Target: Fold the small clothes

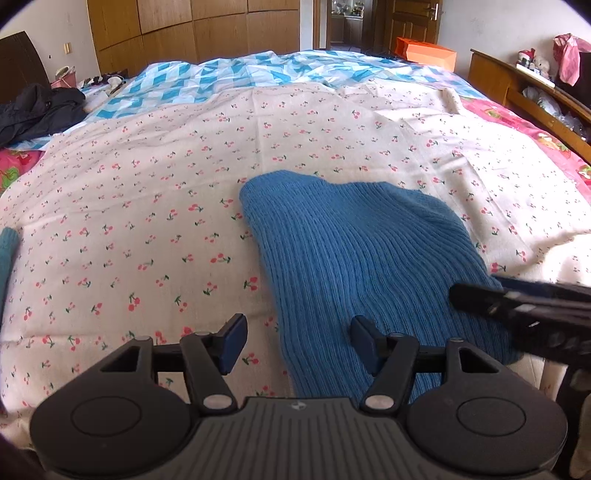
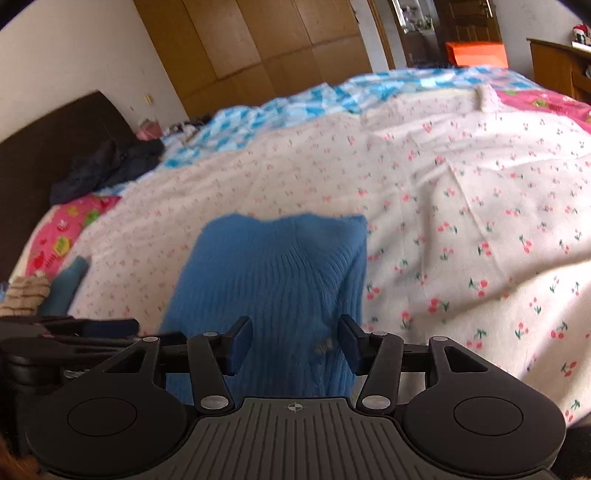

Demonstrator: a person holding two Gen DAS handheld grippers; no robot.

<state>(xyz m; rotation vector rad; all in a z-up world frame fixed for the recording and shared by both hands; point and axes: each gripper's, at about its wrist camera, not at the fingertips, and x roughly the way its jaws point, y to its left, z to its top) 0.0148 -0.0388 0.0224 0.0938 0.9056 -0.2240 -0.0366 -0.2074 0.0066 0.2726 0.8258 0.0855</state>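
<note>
- Here, the blue ribbed knit garment (image 1: 354, 258) lies flat on the bed, on the cream sheet printed with small cherries (image 1: 147, 206), close to the near edge.
- In the right wrist view the same garment (image 2: 273, 280) looks blurred, with a wavy far edge and a narrower part running along its right side.
- My left claw (image 1: 297, 345) is wide open and holds nothing; its left pad is over the cherry sheet, its right pad over the garment's near left part.
- My right claw (image 2: 295, 345) is also wide open and empty, both pads poised over the garment's near end; I cannot tell whether they touch the knit.
- From the left view, my right claw reaches in from the right, over the garment's near right edge.
- A teal cloth (image 2: 68, 286) lies at the left edge of the bed, well apart from the garment.
- Farther off sit a blue-and-white checked quilt (image 1: 221, 79), a dark jacket (image 1: 37, 110), an orange box (image 1: 428, 53) and a wooden wardrobe (image 1: 192, 29).
</note>
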